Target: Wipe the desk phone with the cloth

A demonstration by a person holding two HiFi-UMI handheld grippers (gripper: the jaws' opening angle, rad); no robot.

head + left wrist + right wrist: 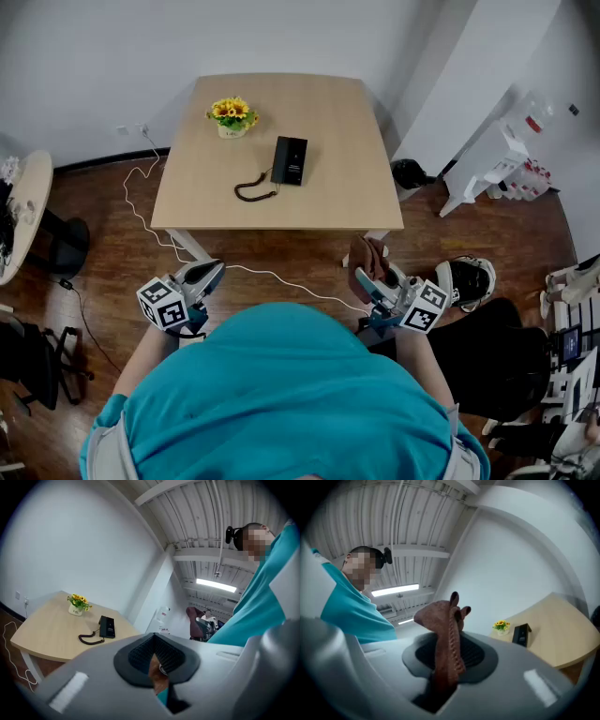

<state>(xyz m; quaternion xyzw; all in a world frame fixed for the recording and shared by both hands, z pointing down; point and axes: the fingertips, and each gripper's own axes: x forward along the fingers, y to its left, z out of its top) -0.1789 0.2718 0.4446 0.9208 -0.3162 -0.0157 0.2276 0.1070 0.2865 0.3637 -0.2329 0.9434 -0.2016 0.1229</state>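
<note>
**Wiping not yet begun**

Worktop (342, 183) well ahead of me, desk phone (290, 160) lying near its middle, untouched. Cloth (368, 255) pinched in my right gripper (367, 281) jaws, well apart from the phone. Left gripper (208, 272) jaws closed, empty. All wiping left.

Front edge of the table (281, 217) is bare wood all the way along, so there's a clear way in from the near side. The desk phone (290, 160) sits mid-table with open surface to its right and behind it. On its left the coiled cord (255, 190) loops out toward the front, and the flower pot (232, 117) stands near the back left corner, well apart. A white cable (272, 275) trails over the floor just before the table.
</note>
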